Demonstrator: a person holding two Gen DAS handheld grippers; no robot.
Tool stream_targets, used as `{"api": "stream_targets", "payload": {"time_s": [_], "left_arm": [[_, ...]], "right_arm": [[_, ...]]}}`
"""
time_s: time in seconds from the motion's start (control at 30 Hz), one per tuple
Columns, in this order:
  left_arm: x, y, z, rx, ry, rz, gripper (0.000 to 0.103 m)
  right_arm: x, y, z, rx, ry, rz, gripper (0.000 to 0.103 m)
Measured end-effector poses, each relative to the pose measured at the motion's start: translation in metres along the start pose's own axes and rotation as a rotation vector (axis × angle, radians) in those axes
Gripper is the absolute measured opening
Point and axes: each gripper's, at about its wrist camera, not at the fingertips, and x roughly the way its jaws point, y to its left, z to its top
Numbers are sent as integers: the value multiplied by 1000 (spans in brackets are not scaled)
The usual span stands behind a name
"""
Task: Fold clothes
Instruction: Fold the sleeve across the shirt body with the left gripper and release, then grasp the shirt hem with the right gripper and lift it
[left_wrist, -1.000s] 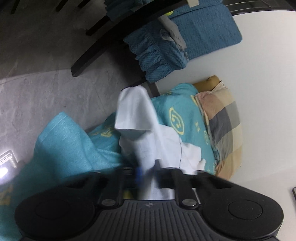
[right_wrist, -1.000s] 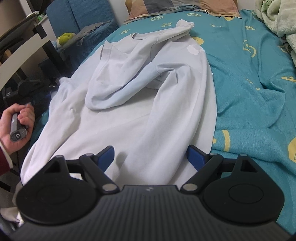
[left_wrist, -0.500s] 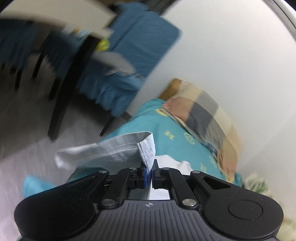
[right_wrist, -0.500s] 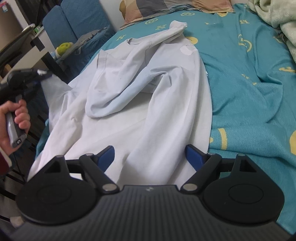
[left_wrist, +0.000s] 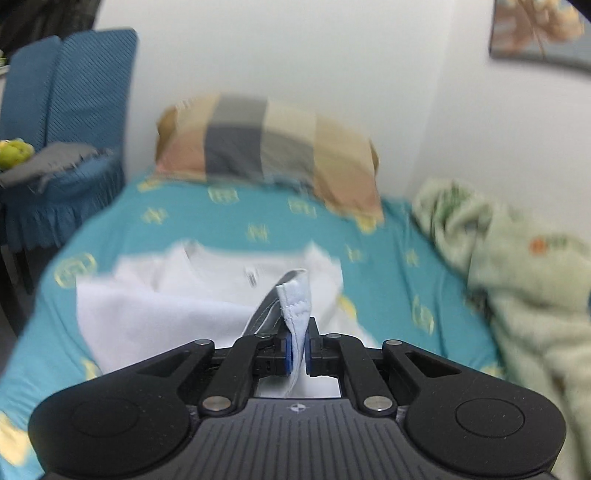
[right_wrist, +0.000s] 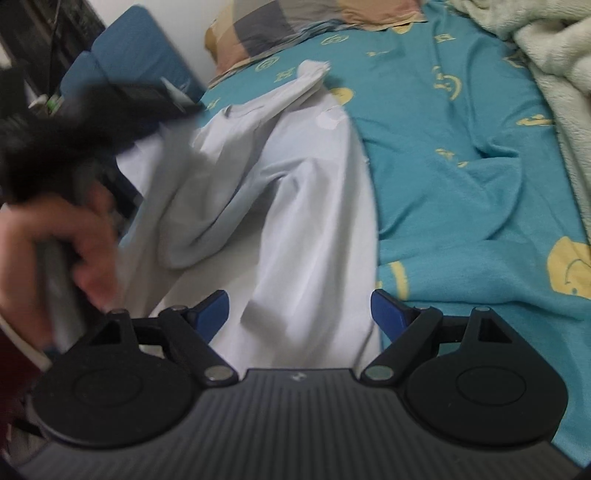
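Teal bed (right_wrist: 461, 155), white shirt (right_wrist: 303, 206) lengthwise, collar toward pillow (right_wrist: 280, 22)

Left hand-held gripper clamped, right hand-held gripper spread wide.

The left hand-held gripper (left_wrist: 297, 350) points forward and roughly level, its two blue-padded fingers (left_wrist: 283, 350) drawn in to a narrow slot and pinching a strip of white garment (left_wrist: 295, 314) that stands up between them. Seen from the right wrist view, the person's left hand (right_wrist: 55, 254) wraps around that gripper's handle, blurred, with a dark red sleeve (right_wrist: 11, 354) at the wrist. The right hand-held gripper (right_wrist: 299, 312) tilts downward, its blue fingertips (right_wrist: 210, 310) set far apart and gripping nothing, hanging just above the cloth.
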Motion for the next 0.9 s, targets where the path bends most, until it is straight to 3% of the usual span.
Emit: {"api": "stream_targets", "payload": {"time_s": [0.07,0.17,0.23,0.43,0.67,0.9], "left_arm": [[16,-5,-18,19,54,11,14],[23,5,-38,10,109,-13,35],[9,7,-46,24,117,-16,56],[-59,24,-47,-25,106,-31,71],[-168,41,-45,-114,42,45,73],[-235,45,-54,-79,-56,100,75]], "right_arm": [[-2,-3,1,13,-7,-2,86],[-5,-7,2,33,-16,-5,86],[-7,-10,2,47,-23,-7,86],[-18,-3,4,3,-82,13,85],[-33,12,2,-79,-177,51,85],[-53,34,-5,-186,-249,84,86]]}}
